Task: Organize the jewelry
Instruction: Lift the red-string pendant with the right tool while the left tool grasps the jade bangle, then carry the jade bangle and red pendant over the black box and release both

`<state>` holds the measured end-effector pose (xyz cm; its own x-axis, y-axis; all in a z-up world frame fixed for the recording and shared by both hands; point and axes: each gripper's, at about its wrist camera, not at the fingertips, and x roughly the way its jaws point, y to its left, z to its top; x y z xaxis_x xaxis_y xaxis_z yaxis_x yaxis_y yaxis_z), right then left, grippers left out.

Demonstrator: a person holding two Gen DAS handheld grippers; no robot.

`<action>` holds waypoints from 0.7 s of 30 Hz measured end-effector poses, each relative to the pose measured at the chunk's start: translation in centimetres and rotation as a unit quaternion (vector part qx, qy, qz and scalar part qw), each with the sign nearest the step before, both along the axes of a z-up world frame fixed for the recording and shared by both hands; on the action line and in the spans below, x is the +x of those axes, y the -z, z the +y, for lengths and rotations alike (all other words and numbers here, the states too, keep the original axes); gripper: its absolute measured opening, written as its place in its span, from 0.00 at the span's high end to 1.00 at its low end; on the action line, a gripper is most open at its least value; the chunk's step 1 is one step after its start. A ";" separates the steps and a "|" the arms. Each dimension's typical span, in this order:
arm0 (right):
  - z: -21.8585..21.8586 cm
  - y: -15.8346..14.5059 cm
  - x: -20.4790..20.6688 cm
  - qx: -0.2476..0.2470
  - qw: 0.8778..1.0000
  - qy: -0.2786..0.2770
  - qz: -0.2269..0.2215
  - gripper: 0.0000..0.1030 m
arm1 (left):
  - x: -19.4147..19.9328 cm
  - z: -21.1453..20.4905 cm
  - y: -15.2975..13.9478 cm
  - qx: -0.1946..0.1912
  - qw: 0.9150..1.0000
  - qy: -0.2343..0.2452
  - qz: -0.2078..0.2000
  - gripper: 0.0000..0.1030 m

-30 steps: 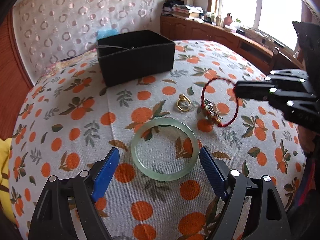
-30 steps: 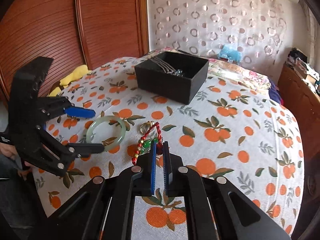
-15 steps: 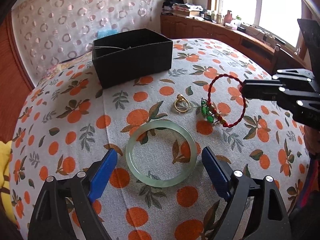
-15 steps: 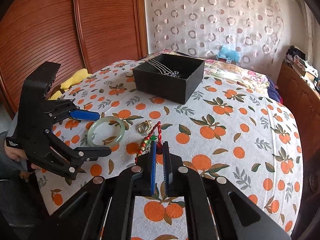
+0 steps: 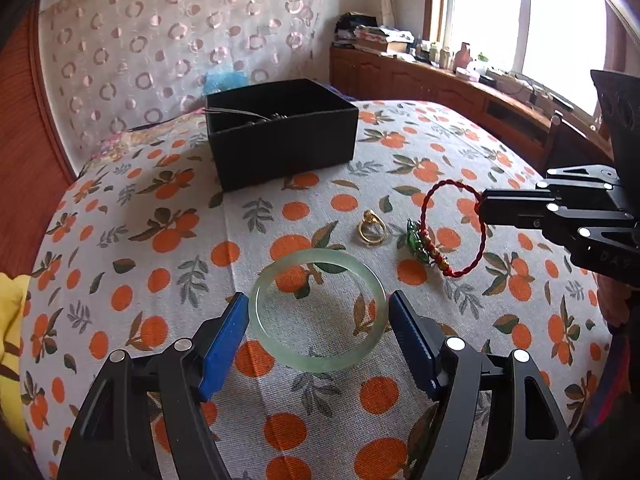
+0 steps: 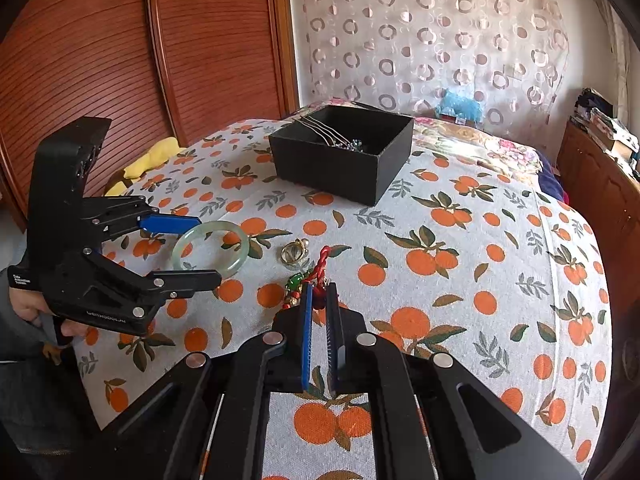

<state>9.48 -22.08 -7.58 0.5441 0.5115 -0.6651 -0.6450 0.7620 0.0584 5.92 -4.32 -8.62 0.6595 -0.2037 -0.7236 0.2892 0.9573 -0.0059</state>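
- A bed covered by a white cloth printed with oranges and green leaves [image 5: 168,240] fills both views; behind it hang a pale curtain with ring patterns [image 6: 432,40] and reddish wooden slatted doors [image 6: 120,52], and a wooden sideboard [image 5: 420,80] runs under a bright window.
- An open black rectangular box [image 5: 280,132] sits toward the far side of the cloth, with thin metal wires and small jewelry inside.
- A pale green jade bangle [image 5: 318,316] lies flat on the cloth; just beyond it rests a gold ring [image 5: 372,230].
- The left gripper [image 5: 318,338] tilts down over the bangle, blue pads either side of it; its jaws have just been closing, and whether the pads touch it I cannot tell.
- The right gripper [image 6: 318,300] is pinched tight on a red braided cord bracelet with green and gold beads [image 5: 452,232], which stands upright beside the ring.
- A hand [image 6: 28,304] grips the left tool's handle.
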 end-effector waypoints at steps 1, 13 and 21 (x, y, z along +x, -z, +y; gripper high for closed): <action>0.0 -0.1 0.0 0.000 1.000 0.000 -0.001 0.93 | -0.1 0.1 -0.2 -0.001 1.000 -0.001 -0.003 0.33; 0.4 -1.6 0.5 0.001 1.000 -0.002 -0.016 0.93 | -0.2 0.6 -1.8 -0.013 0.999 -0.008 -0.034 0.33; 1.5 -3.4 2.3 -0.013 0.999 -0.013 -0.034 0.93 | 2.3 0.6 -3.3 -0.005 0.999 -0.003 -0.052 0.33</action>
